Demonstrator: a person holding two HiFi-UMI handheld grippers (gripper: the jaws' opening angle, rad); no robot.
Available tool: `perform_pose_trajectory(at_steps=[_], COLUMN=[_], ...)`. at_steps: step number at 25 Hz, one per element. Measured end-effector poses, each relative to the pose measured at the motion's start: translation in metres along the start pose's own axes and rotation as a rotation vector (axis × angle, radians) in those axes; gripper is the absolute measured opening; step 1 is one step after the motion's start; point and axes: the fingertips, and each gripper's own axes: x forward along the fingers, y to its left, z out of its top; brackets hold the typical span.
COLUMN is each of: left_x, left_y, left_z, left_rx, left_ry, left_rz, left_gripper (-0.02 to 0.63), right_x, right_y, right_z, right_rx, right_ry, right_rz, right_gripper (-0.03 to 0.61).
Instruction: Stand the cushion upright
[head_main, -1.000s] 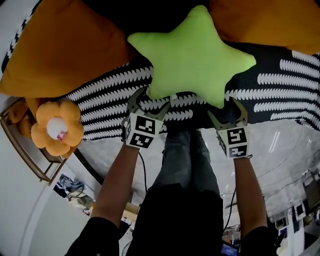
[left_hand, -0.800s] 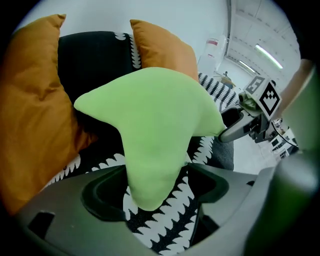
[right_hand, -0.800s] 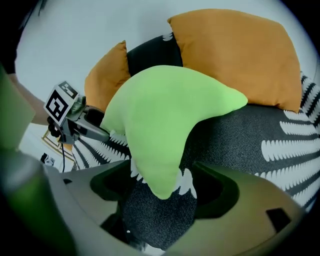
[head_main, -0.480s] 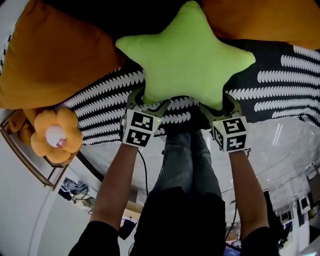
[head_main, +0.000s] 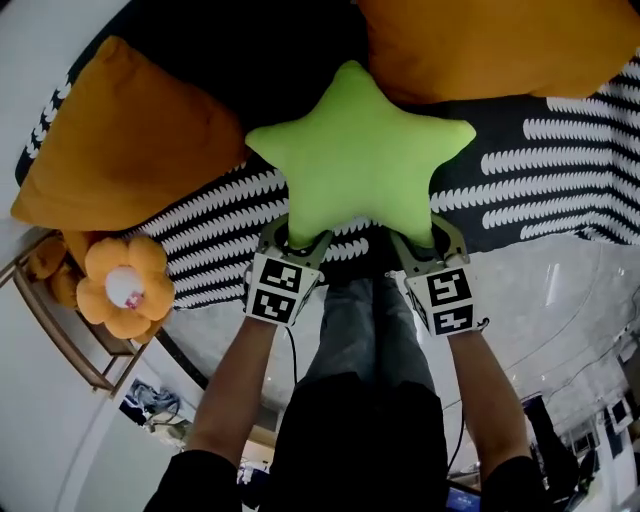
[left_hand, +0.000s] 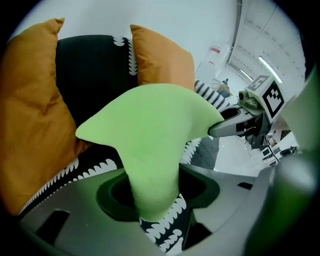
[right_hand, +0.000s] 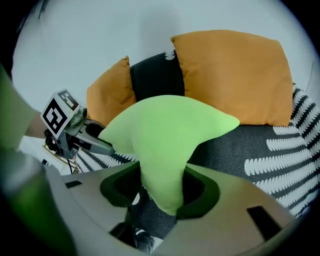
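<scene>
A lime-green star-shaped cushion (head_main: 362, 160) is raised off the black-and-white patterned sofa seat (head_main: 560, 170), tilted up toward the backrest. My left gripper (head_main: 297, 238) is shut on its lower left point (left_hand: 152, 185); the jaws have just been closing on it. My right gripper (head_main: 425, 238) is shut on the lower right point (right_hand: 165, 185), and its jaws have likewise just closed on the plush. In each gripper view the star's arm is squeezed between the pads, and the other gripper (left_hand: 250, 112) (right_hand: 70, 127) shows beyond the cushion.
Two large orange cushions (head_main: 130, 150) (head_main: 490, 45) lean against the black backrest (head_main: 280, 50) on either side of the star. An orange flower-shaped plush (head_main: 125, 285) sits on a wooden rack (head_main: 70, 335) at the left. The person's legs (head_main: 360, 330) stand at the sofa's front edge.
Both grippers have closed onto the star's lower points and lifted them. The star has risen off the seat and tipped toward the backrest.
</scene>
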Motion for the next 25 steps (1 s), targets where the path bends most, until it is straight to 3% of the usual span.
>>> perform_pose_trajectory(at_steps=[6, 12, 20, 25], left_x=[-0.053, -0.107, -0.176, -0.186], left_y=[-0.036, -0.067, -0.106, -0.15], left_z=[0.007, 0.045, 0.154, 0.197], left_rx=[0.046, 0.133, 0.363, 0.4], left_ry=[0.005, -0.052, -0.173, -0.262], left_rz=[-0.043, -0.083, -0.039, -0.058], left_gripper=[0.233, 0.229, 0.229, 0.229], right_x=[-0.063, -0.138, -0.237, -0.294], right_y=[0.024, 0.037, 0.014, -0.012], right_z=[0.003, 0.033, 0.089, 0.102], right_rx=[0.018, 0.007, 0.08, 0.051], right_ry=[-0.015, -0.096, -0.326, -0.39], right_rz=[-0.028, -0.121, -0.24, -0.319], right_gripper=[0.209, 0.209, 0.209, 0.209])
